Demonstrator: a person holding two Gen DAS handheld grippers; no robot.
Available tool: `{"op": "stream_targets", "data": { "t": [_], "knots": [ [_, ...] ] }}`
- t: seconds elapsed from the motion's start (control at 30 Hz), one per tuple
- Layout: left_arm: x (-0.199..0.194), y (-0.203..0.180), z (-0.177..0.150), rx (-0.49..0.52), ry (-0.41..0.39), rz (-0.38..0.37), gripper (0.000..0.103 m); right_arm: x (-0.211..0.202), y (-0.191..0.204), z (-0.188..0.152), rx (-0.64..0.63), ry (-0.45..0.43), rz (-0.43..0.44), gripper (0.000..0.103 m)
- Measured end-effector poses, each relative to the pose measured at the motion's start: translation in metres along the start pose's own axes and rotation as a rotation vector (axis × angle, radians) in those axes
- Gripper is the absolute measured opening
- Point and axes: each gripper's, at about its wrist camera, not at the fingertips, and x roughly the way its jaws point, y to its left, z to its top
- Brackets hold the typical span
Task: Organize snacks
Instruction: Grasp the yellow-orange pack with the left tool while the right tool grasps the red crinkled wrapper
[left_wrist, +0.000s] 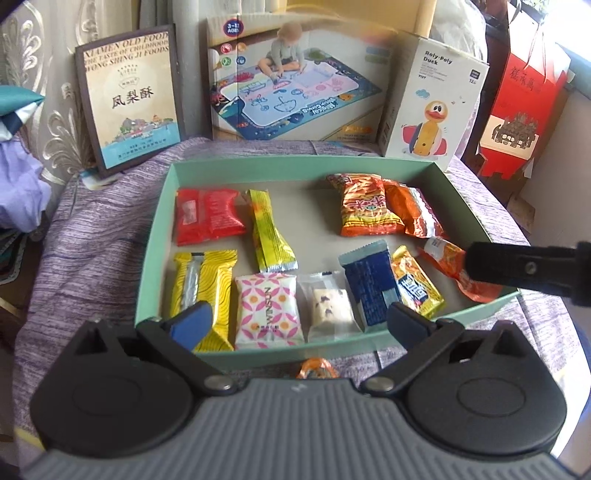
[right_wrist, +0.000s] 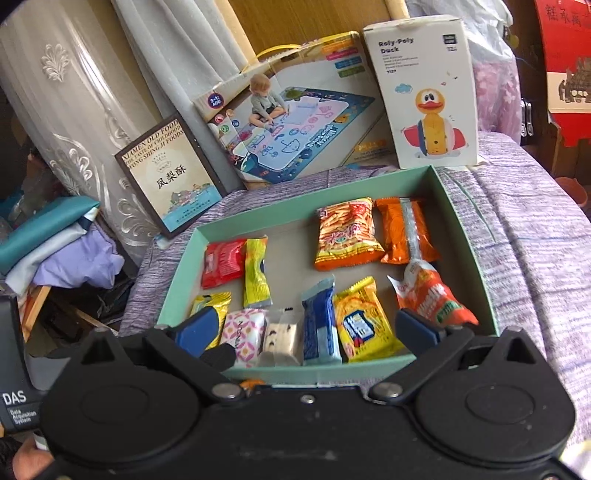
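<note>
A shallow green box on a purple cloth holds several snack packets: a red one, yellow ones, a pink patterned one, a blue one and orange ones. My left gripper is open and empty over the box's near edge. My right gripper is open and empty over the near edge too; one of its fingers reaches in beside an orange packet. One small orange snack lies outside the box.
Behind the box stand a pastry box, a play-mat box and a Roly-Poly Duck box. A red carton is at the right. Curtains and folded cloth are at the left.
</note>
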Motion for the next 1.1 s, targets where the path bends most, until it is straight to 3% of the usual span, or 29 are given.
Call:
{"op": "stream_targets", "data": {
  "t": [0.37,0.7,0.77,0.83,0.93,0.97,1.1],
  "knots": [
    [-0.018,-0.006,-0.045,0.014,0.046,-0.003,0.103,-0.035,-0.036,-0.037,0.100,0.016,-0.021,0.103],
    [-0.023,0.003,-0.096,-0.013,0.150,-0.031,0.102,-0.032,-0.053,-0.091,0.131,0.115,-0.036,0.103],
    [-0.028,-0.001,-0.104,0.013,0.153,-0.043,0.099,-0.032,-0.055,-0.102,0.127,0.129,-0.046,0.103],
    [-0.031,-0.006,-0.111,0.038,0.161,-0.056,0.088,-0.032,-0.057,-0.112,0.126,0.136,-0.055,0.102],
    [-0.033,-0.016,-0.120,0.074,0.182,-0.087,0.070,-0.033,-0.056,-0.124,0.085,0.150,-0.080,0.085],
    [-0.034,-0.021,-0.121,0.088,0.185,-0.097,0.068,-0.032,-0.056,-0.127,0.072,0.162,-0.084,0.074],
    [-0.038,-0.036,-0.122,0.132,0.188,-0.133,0.063,-0.024,-0.057,-0.136,0.041,0.203,-0.104,0.053]
  ]
}}
